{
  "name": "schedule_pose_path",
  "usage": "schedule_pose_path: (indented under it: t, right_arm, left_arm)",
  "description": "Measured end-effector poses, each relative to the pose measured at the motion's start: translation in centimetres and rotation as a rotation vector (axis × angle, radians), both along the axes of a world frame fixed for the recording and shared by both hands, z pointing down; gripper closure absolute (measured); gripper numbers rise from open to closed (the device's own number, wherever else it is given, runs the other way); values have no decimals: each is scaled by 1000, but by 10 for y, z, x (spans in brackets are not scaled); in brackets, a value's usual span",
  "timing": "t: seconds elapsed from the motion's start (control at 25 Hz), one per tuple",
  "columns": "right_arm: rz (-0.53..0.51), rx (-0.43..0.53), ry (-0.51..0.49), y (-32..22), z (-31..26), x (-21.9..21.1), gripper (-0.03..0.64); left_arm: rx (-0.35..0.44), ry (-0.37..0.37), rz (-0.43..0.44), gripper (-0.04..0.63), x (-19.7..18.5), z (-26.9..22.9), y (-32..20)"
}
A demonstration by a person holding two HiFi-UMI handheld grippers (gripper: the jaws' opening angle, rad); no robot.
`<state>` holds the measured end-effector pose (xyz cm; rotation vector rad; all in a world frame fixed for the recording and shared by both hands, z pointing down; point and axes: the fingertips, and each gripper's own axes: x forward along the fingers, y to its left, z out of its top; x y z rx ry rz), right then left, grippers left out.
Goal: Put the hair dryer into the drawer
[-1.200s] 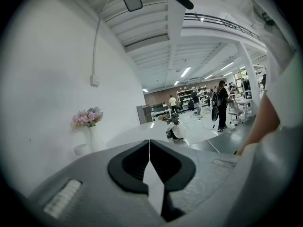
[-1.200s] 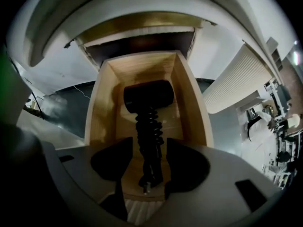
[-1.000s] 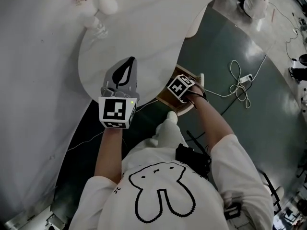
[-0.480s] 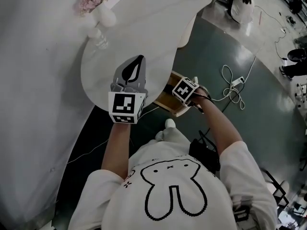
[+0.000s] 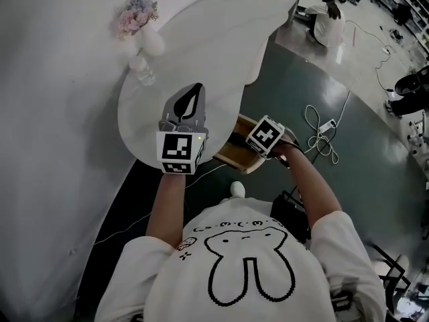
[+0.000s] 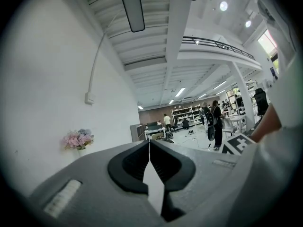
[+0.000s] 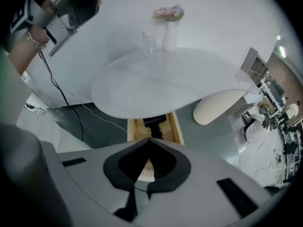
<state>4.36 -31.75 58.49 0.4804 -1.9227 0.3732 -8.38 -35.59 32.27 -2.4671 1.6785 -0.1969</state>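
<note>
The black hair dryer (image 7: 154, 124) lies inside the open wooden drawer (image 7: 177, 126) that sticks out from under the white table (image 7: 161, 82). My right gripper (image 7: 150, 140) hangs above the drawer and points steeply down at it, jaws shut with nothing between them. In the head view only its marker cube (image 5: 265, 136) shows, over the drawer (image 5: 231, 154). My left gripper (image 5: 193, 92) is held level above the table's near edge. In the left gripper view its jaws (image 6: 149, 144) are shut and empty.
A white vase of flowers (image 5: 142, 27) and a small glass (image 5: 143, 76) stand at the table's far left. The ribbed white table leg (image 7: 219, 106) is right of the drawer. A power strip with coiled cable (image 5: 326, 123) lies on the green floor. People stand in the distance.
Both hands have risen. The right gripper has lifted up and away from the drawer, and the left gripper has come up higher over the table edge.
</note>
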Motion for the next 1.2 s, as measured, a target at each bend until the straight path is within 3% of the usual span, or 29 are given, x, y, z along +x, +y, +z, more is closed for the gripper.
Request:
schedule_pose_path:
  t: [0.24,0.4,0.6,0.8,0.96,1.2]
  right_arm:
    - [38,69,-182,1,-62,-12,617]
    - [71,143,-245,1,-98,-11,617]
    - [95,309,-299,-1,-148,-8,618]
    - [176,544,-482,-10,-226,1,618]
    - [189,726,-492,-10,-274,14,618]
    - [296,818,-625,0,-320,29,618]
  left_arm:
    - [40,13,-1,575,-9,-17,2]
    - [62,26,5,575,-11,-26,3]
    - [78,43,27,575,-6,-36,5]
    - [98,31,84,577,9,-48,9]
    - [121,17,107,575,20,-60,10]
    - [159,17,136,575,34,-74,17]
